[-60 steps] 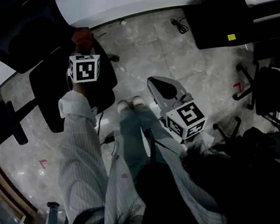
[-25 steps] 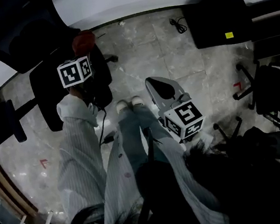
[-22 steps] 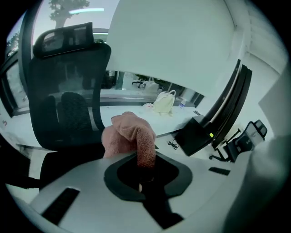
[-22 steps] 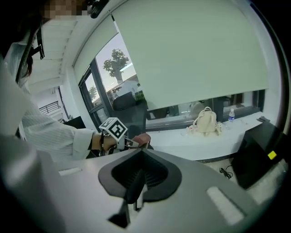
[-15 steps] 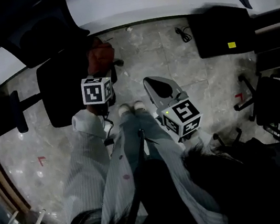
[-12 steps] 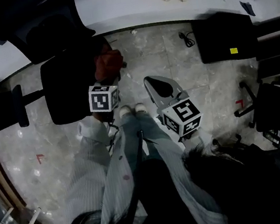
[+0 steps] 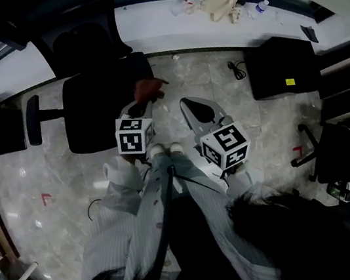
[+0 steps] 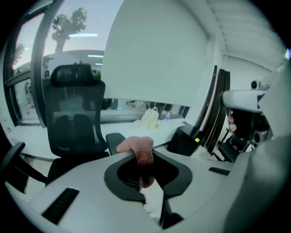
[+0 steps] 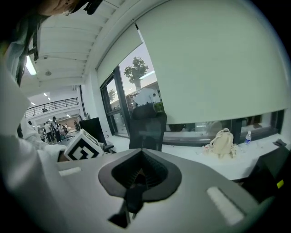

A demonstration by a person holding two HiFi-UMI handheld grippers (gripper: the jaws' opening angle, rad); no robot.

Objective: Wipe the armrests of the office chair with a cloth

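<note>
Left gripper [image 7: 138, 109] pinched tight on the cloth [image 7: 148, 88], at the office chair [image 7: 99, 101] near armrest [image 8: 114, 140], 11 o'clock. Right gripper [image 7: 187, 103] closed, empty. Likely wipe approach; next, press and drag along the pad.

Open floor [image 7: 210, 73] lies between the office chair [image 7: 97, 109], at left, and a black box [image 7: 280, 66], at right. A white ledge [image 7: 157, 36] closes the far side beyond them.

Over the marble floor [image 7: 217, 75], the left tongs [image 7: 144, 102] hold a reddish cloth [image 7: 149, 90] just beside the seat of the black office chair [image 7: 96, 106], while the right tongs [image 7: 189, 107] hang near them, above the person's pale shoes [image 7: 163, 149].
</note>
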